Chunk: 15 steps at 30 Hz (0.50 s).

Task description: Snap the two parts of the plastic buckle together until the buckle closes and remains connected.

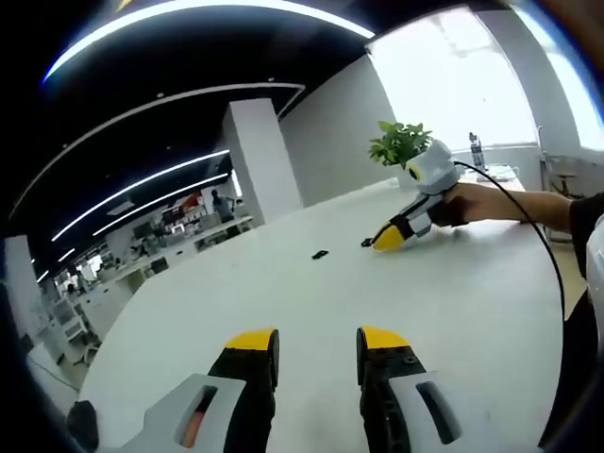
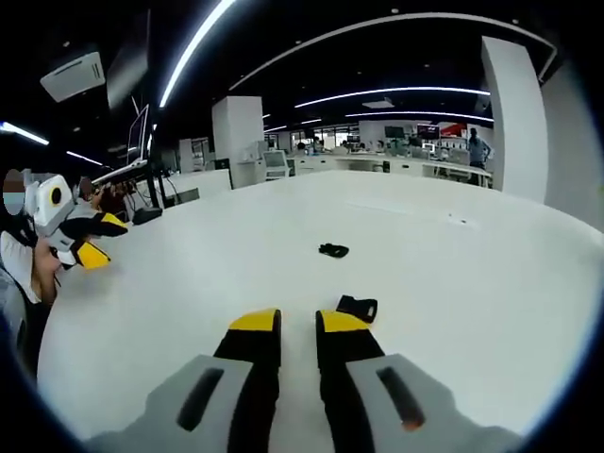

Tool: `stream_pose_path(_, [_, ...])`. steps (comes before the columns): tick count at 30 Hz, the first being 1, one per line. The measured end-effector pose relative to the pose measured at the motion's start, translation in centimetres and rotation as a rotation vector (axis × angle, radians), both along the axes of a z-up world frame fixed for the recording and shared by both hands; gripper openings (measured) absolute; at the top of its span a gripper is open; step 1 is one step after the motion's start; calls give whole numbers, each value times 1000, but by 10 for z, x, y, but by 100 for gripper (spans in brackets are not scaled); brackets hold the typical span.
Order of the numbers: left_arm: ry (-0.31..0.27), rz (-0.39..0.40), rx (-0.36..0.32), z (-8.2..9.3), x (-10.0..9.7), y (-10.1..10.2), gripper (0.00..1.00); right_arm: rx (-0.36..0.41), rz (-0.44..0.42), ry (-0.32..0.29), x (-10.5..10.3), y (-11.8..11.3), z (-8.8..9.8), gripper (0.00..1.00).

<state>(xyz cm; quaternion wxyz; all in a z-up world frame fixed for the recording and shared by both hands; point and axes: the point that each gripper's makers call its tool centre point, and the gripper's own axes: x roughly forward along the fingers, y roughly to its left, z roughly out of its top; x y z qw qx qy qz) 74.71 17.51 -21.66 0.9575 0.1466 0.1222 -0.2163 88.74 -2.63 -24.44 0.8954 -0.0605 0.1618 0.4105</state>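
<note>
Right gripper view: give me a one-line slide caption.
Right gripper, jaws slightly apart and empty, nears one black buckle part on the white table; the other part lies farther off.

The buckle consists of two separate black plastic parts, both lying flat on the white table and not joined. In the right gripper view, the near buckle part [image 2: 358,308] lies just beside the tip of that view's right-hand jaw, while the far buckle part [image 2: 333,250] lies farther out on the bare surface, well apart from the first. In the left gripper view, the far buckle part [image 1: 320,254] appears as a small dark piece, its details too small to tell
</note>
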Motion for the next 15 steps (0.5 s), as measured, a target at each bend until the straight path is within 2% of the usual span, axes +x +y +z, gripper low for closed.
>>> stream_pose_path(7, [3,-3,16,2,7,2,33,3,-1,-9,0,0,4,15])
stream_pose_path(15, [6,-32,43,5,13,-4,33,12,2,-11,-1,1,6,15])
